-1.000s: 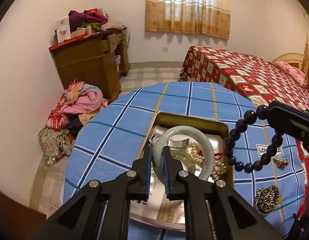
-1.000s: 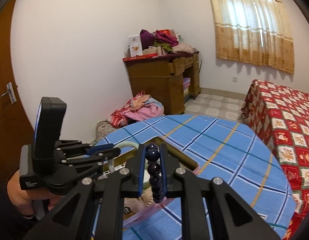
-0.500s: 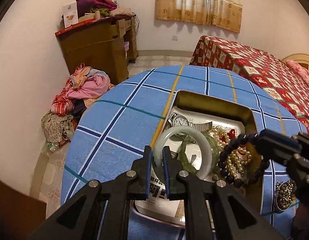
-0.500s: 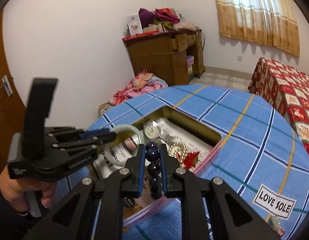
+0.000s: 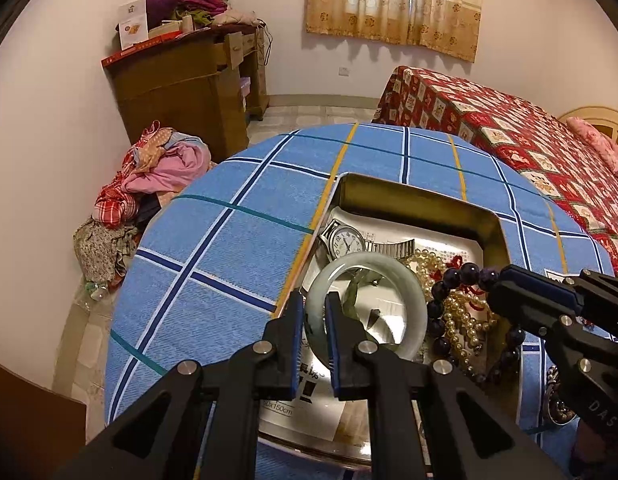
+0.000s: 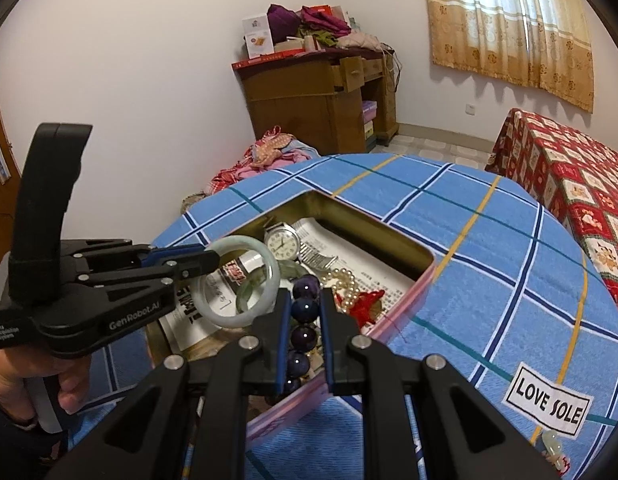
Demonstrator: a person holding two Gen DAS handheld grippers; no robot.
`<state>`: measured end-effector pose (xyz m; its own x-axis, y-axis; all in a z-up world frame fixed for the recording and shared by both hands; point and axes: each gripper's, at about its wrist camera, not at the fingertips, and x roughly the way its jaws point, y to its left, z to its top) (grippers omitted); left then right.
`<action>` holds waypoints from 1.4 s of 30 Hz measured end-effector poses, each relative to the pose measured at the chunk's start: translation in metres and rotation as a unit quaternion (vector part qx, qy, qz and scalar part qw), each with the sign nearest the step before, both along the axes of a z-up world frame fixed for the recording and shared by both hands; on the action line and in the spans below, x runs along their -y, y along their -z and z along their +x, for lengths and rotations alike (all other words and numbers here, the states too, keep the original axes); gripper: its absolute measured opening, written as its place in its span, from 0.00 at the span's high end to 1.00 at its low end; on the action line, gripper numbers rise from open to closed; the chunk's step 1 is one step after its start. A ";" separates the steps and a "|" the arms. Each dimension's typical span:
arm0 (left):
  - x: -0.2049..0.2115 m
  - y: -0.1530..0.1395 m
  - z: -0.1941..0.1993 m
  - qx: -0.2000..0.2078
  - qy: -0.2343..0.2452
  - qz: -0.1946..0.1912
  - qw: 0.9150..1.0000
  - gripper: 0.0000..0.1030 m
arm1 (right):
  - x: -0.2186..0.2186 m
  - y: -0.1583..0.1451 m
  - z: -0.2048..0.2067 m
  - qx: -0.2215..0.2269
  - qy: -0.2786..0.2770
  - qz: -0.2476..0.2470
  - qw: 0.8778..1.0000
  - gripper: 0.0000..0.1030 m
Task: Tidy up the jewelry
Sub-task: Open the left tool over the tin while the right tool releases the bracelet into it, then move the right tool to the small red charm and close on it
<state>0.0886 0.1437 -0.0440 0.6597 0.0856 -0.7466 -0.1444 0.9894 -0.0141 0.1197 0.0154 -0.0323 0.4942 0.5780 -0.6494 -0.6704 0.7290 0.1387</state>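
Observation:
My left gripper (image 5: 313, 307) is shut on a pale green jade bangle (image 5: 413, 304), held low over the open metal tin (image 5: 413, 200); the left gripper (image 6: 211, 258) and bangle (image 6: 269, 268) also show in the right wrist view. My right gripper (image 6: 304, 306) is shut on a dark purple bead bracelet (image 6: 304, 310) over the tin's near right part (image 6: 425, 276); the bracelet (image 5: 461, 274) hangs from it in the left wrist view. In the tin lie a silver watch (image 5: 345, 240), a pearl strand (image 5: 465, 312) and a red ornament (image 6: 367, 302).
The tin sits on a round table with a blue checked cloth (image 5: 237, 248). A "LOVE SOLE" label (image 6: 547, 400) and a small jade piece (image 6: 551, 440) lie on the cloth. A metal bead bracelet (image 5: 557, 396) lies right of the tin. Bed (image 5: 509, 120) behind.
Both grippers have come down closer over the tin, still holding the bangle and the bead bracelet. The bead bracelet now hangs into the tin beside the pearls.

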 end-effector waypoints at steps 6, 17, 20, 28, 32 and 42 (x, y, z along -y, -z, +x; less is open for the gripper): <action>0.003 0.000 0.001 0.001 0.002 0.007 1.000 0.90 | -0.001 0.002 0.000 0.006 0.002 -0.009 1.000 0.84; 0.005 0.000 0.001 0.001 0.002 0.008 1.000 0.90 | -0.002 0.004 0.000 0.005 0.003 -0.010 1.000 0.84; 0.004 0.000 0.001 0.001 0.002 0.009 1.000 0.90 | 0.000 0.004 0.000 0.005 0.004 -0.011 1.000 0.84; 0.007 -0.004 -0.001 0.011 -0.001 0.016 1.000 0.82 | 0.003 0.004 0.000 0.008 0.006 -0.016 1.000 0.80; 0.014 -0.023 -0.013 0.049 -0.008 0.022 0.999 0.28 | 0.020 -0.004 -0.006 0.018 0.007 -0.008 1.000 0.55; 0.064 -0.031 -0.039 0.060 0.034 0.017 0.997 0.28 | 0.129 -0.019 -0.017 0.033 0.099 -0.014 0.994 0.45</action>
<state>0.0492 0.0801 -0.0127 0.7496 0.0609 -0.6591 -0.0756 0.9971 0.0061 0.1024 -0.1135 -0.0134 0.6390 0.4464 -0.6264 -0.5196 0.8510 0.0765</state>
